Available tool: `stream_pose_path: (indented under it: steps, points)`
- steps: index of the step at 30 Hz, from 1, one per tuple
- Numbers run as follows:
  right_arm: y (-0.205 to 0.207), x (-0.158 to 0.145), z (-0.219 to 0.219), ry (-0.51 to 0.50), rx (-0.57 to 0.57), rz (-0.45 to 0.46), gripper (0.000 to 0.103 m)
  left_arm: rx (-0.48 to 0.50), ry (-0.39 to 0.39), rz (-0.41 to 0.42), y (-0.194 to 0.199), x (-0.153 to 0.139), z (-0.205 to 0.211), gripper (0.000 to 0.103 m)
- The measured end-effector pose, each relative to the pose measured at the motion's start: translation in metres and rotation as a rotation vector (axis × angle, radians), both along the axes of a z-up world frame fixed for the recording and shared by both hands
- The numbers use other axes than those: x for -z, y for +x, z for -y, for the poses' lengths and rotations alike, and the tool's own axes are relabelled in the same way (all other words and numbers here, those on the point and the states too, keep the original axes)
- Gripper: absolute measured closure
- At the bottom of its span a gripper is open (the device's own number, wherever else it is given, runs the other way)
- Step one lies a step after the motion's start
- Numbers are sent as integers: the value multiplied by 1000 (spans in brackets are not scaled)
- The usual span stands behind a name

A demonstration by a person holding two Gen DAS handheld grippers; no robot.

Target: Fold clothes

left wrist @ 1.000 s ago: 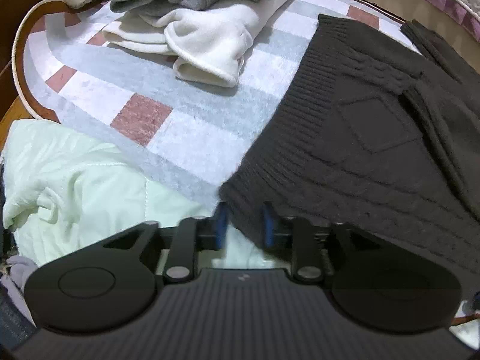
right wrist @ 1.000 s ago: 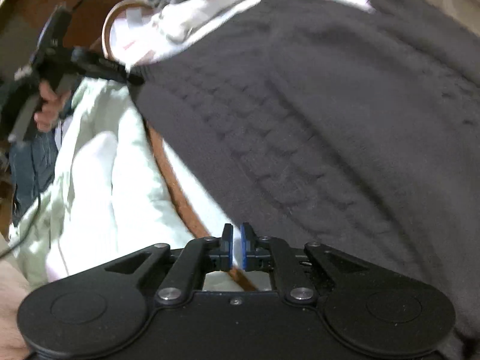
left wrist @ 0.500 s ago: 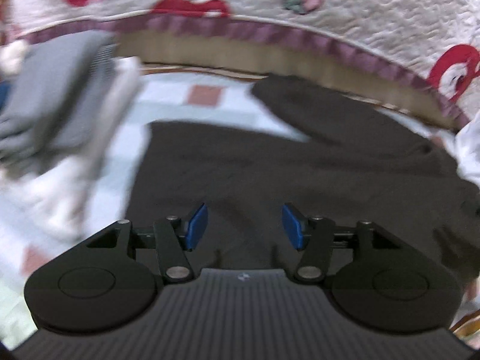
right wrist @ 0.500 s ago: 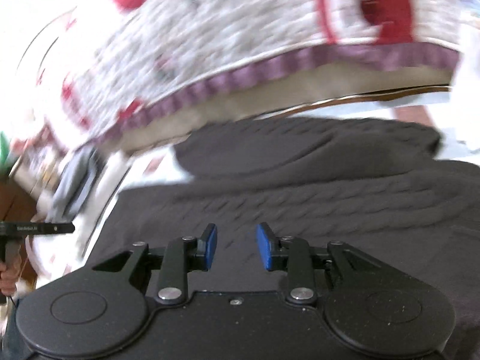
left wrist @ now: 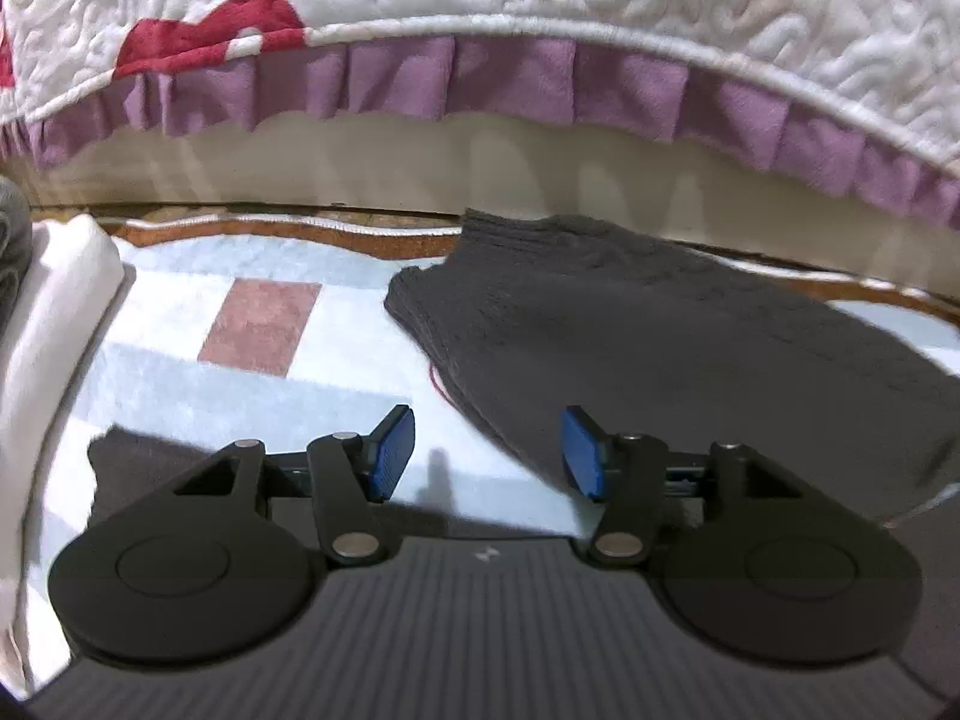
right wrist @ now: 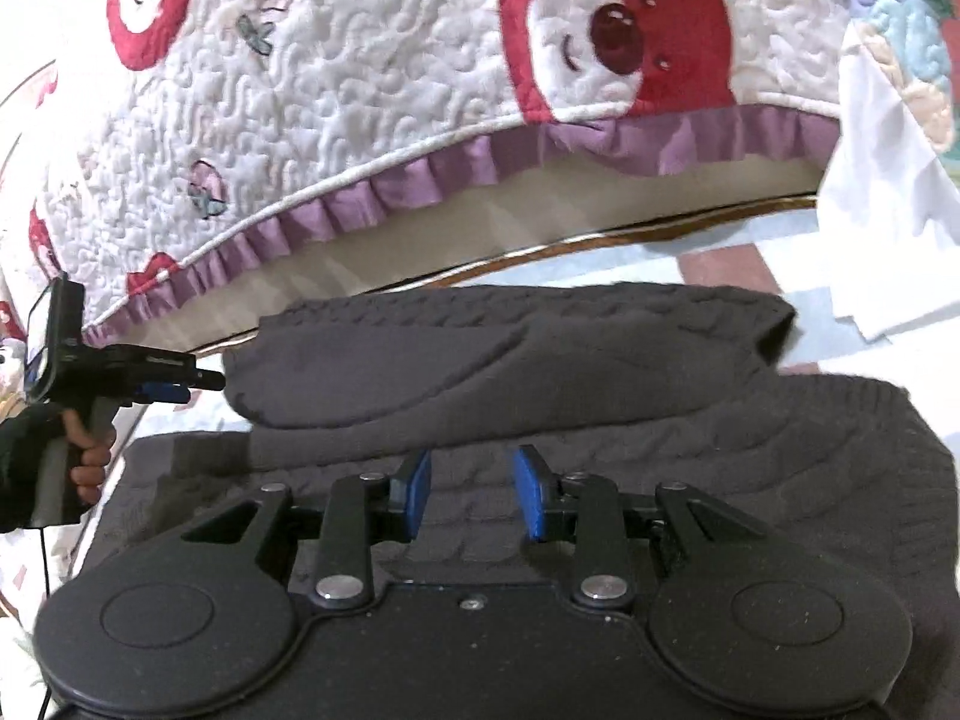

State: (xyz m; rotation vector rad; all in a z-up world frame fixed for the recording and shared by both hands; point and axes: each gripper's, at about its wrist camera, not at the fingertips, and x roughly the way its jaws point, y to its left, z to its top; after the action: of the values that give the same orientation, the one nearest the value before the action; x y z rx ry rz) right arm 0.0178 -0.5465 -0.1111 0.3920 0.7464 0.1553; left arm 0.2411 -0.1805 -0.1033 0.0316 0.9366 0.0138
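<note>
Quilted bedspread (right wrist: pixel 372 120) behind dark sweater (right wrist: pixel 540 348); both tongs spread (perhaps empty).

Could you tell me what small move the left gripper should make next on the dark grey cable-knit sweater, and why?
Probably ease the left gripper forward and down onto the end of the folded-over sleeve of the dark grey cable-knit sweater and pinch it. Its jaws stand open with nothing between them, the sleeve end lies just ahead on the pastel checked rug, and the right gripper also hangs open over the sweater's body.
</note>
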Motion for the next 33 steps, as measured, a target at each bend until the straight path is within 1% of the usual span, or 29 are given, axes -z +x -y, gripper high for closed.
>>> stream_pose_path:
  steps: [2, 5, 7, 10, 12, 15, 17, 19, 21, 23, 24, 25, 27, 29, 30, 31, 33]
  points:
    - [-2, 0, 2, 1, 7, -8, 67, 10, 15, 6, 7, 6, 2, 49]
    - [-3, 0, 3, 13, 16, -21, 66, 14, 10, -13, 15, 11, 1, 49]
    - [-5, 3, 4, 23, 21, -27, 64, 1, -13, -15, 17, 11, -2, 49]
    - [-4, 10, 1, 31, 21, -36, 64, 19, -72, -24, 23, 14, -3, 48]
    - [-2, 12, -2, 15, 13, -35, 63, 30, -105, -35, 27, 18, -3, 44]
    - [0, 14, -3, 8, 5, -32, 62, 4, -103, -39, 32, 26, 0, 36]
    - [1, 14, -1, 35, -2, -47, 62, 7, -90, -52, 36, 31, 5, 27]
    - [1, 16, 2, 83, -15, -62, 62, 21, -61, -59, 40, 36, 10, 25]
    - [1, 17, 5, 130, -27, -71, 61, 17, -52, -47, 40, 37, 12, 25]
    - [2, 21, 8, 164, -33, -74, 56, -21, -66, -49, 40, 38, 10, 24]
    - [2, 23, 9, 169, -30, -79, 55, -46, -81, -53, 40, 38, 8, 25]
    - [3, 26, 11, 173, -22, -86, 54, -71, -96, -57, 41, 37, 6, 28]
    - [5, 31, 16, 194, -2, -104, 54, -98, -109, -58, 41, 35, 4, 42]
    - [6, 36, 21, 225, 11, -115, 54, -83, -120, -54, 41, 31, 5, 77]
    - [6, 38, 23, 237, 11, -117, 53, -71, -125, -52, 40, 29, 6, 83]
    - [6, 38, 25, 238, 5, -117, 51, -55, -128, -51, 40, 27, 9, 87]
    - [7, 39, 29, 230, -8, -117, 46, -24, -97, -39, 36, 24, 17, 89]
